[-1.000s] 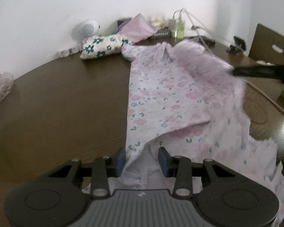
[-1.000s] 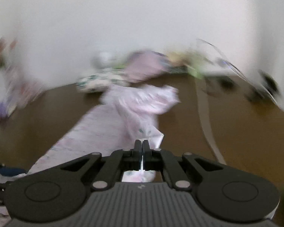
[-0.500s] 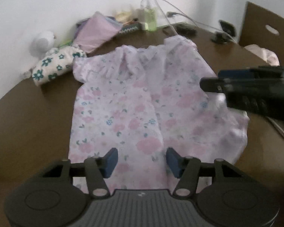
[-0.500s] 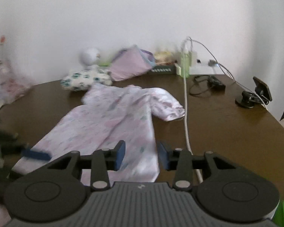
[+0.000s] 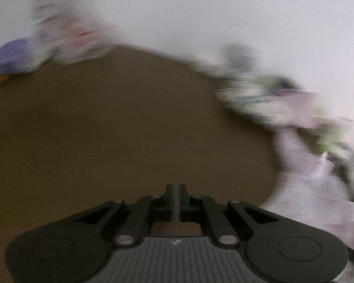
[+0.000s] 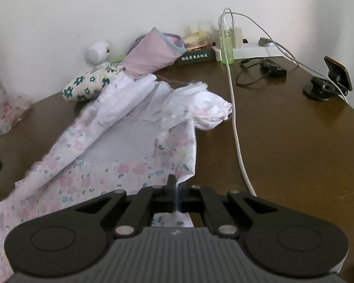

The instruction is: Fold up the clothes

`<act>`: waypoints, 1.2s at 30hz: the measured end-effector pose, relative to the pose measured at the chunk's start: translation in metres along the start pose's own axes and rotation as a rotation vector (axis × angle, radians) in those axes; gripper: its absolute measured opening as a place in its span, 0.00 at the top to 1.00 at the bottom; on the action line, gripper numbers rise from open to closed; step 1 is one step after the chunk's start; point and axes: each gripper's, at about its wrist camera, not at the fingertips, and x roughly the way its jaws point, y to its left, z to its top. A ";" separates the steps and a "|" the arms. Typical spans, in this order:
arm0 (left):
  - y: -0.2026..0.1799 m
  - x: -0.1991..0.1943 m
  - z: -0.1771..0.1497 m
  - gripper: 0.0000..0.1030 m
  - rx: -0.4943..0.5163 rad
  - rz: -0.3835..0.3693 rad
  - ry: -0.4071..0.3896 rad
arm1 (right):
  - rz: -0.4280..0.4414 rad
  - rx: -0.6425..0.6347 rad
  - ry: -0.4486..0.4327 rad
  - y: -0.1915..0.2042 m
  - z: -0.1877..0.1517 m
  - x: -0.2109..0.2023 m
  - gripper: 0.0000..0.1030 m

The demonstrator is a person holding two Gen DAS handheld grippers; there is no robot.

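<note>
My left gripper [image 5: 176,186] has its fingers pressed together, nothing between them, over the brown wooden table [image 5: 111,127]. My right gripper [image 6: 174,180] pinches the hem of the pink flowery cotton dress [image 6: 120,146], which lies spread on the table.

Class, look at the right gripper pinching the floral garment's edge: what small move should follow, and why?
Probably carry the pinched edge forward toward the collar end. The right gripper is shut on the floral garment, its hem already turned back to show the pale lining. The left gripper looks shut with nothing in it, over bare table.
</note>
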 end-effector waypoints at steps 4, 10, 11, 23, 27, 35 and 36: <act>-0.027 0.014 0.004 0.58 0.079 -0.053 0.054 | 0.039 0.007 -0.012 -0.001 0.004 -0.005 0.84; -0.101 0.051 0.011 0.17 0.309 -0.259 0.166 | 0.079 0.035 -0.018 -0.005 0.016 0.008 0.78; -0.114 0.057 0.012 0.28 0.347 -0.293 0.185 | 0.084 0.036 -0.017 -0.006 0.017 0.009 0.78; -0.121 0.065 0.035 0.99 0.285 -0.466 0.211 | 0.130 0.043 -0.036 -0.013 0.031 0.026 1.00; -0.070 0.052 0.052 0.98 0.121 -0.465 0.132 | 0.104 0.030 -0.024 -0.014 0.032 0.025 1.00; -0.009 0.043 0.040 0.89 -0.021 -0.175 0.031 | -0.030 -0.024 -0.041 0.001 0.032 0.034 0.93; -0.008 0.036 0.037 0.86 -0.033 -0.214 0.039 | -0.060 -0.045 -0.063 0.004 0.031 0.027 0.90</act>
